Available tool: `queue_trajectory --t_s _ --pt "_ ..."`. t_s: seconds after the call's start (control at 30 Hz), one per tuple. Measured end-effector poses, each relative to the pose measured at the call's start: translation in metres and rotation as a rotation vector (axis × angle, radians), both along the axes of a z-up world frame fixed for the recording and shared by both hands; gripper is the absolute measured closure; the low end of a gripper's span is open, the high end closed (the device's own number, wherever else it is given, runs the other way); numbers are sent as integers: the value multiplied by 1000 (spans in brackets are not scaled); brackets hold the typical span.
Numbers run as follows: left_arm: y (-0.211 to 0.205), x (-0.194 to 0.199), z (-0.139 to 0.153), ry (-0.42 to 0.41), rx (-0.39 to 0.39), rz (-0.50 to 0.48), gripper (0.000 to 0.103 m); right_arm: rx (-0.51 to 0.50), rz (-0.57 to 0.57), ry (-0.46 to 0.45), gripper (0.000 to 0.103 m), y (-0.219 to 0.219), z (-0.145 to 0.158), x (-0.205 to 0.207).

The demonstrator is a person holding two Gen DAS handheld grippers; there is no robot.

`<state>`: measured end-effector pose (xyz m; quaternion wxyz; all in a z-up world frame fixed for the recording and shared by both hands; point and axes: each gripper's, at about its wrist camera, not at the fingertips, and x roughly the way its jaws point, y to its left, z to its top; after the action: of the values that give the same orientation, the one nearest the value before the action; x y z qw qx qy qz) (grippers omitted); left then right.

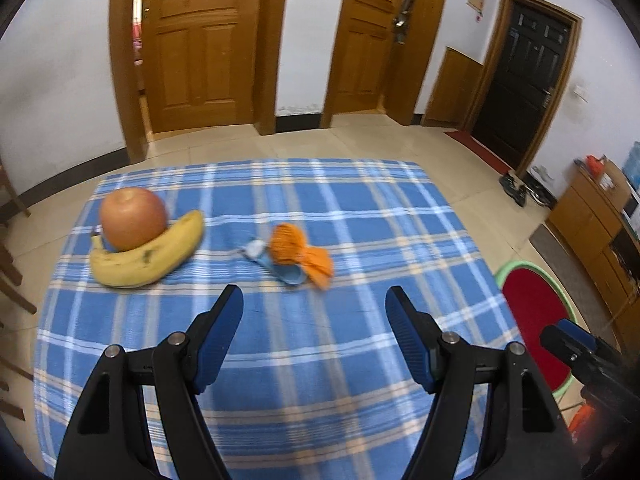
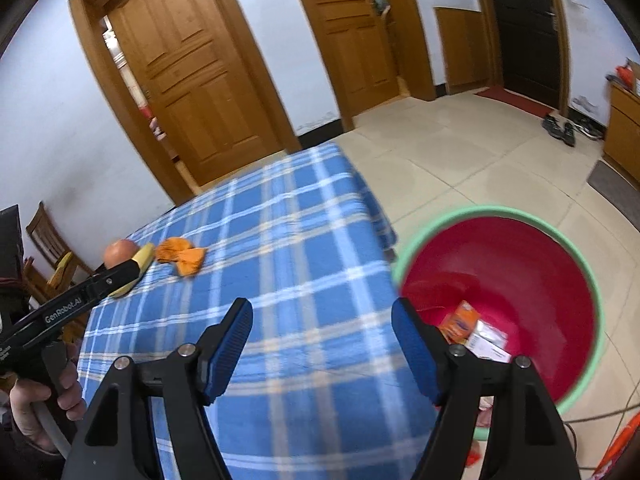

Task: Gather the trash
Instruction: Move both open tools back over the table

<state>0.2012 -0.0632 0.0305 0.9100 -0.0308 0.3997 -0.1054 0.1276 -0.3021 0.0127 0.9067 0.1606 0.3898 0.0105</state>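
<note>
Presently listed, with the blue plaid tablecloth as landmark:

Left gripper: above the near part of the cloth, fingers spread wide, nothing between them.

Right gripper: over the cloth's right edge, fingers likewise parted and empty; the right-hand finger overlaps the basin in the right wrist view.

Orange peel: crumpled pieces lying on the cloth near its middle, beyond the left gripper's fingertips, apart from them.

Blue wrapper: flat on the cloth, touching the peel's near side, a small white scrap at its left end.

Banana: on the cloth's left part, well left of the peel, curved around an apple that rests against it.

Red basin, green-rimmed: on the tiled floor just beside the cloth's right edge. It holds an orange packet and a white carton, side by side near the bottom.
</note>
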Motion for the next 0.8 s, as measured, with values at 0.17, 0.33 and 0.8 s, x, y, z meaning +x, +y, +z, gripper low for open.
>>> queue_trajectory --t_s 0.17,0.33,0.8 --pt "26 4 -6 0 21 60 30 5 75 3 27 31 0 20" --pt "52 10 -16 20 16 117 30 11 149 12 27 64 -1 45" --pt "95 20 -34 40 16 207 30 0 279 66 25 142 -25 116"
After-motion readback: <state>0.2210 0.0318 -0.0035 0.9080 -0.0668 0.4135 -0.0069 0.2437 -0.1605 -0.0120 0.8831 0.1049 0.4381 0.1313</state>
